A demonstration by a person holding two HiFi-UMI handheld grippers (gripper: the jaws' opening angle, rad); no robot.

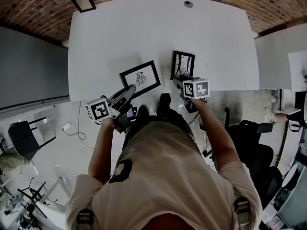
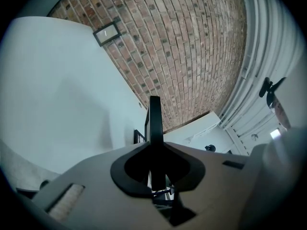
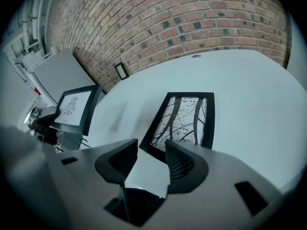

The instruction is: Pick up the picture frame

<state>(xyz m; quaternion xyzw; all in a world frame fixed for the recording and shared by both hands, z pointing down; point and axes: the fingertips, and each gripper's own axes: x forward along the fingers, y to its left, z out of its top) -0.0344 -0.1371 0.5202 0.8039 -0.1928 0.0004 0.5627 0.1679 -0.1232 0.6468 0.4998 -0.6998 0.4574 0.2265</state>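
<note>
The left gripper (image 2: 155,150) has its jaws clamped on the thin black edge of the drawing frame (image 1: 139,78). The frame shows edge-on and upright between the pads. It sits at the near edge of the counter (image 1: 144,37), tilted up on its side. Whether its lower edge touches the counter I cannot tell.

The right gripper (image 3: 148,150) has its jaws apart with only bare counter between them. They point down at the near corner of the branch frame (image 3: 184,121), which is just ahead of the tips and not touched. This frame lies towards the counter's near edge, to the right of the drawing frame and apart from it.

That makes two grippers and two black frames, one gripped and one free.

The counter is white and otherwise bare, apart from one small round fitting (image 1: 188,4) near its far edge. Beyond the counter's far edge is red brick with one small dark plate (image 1: 83,2) set in it. A grey panel (image 1: 29,71) stands to the counter's left. One black chair (image 1: 254,152) stands off its near right corner and another (image 1: 24,138) off its near left.
</note>
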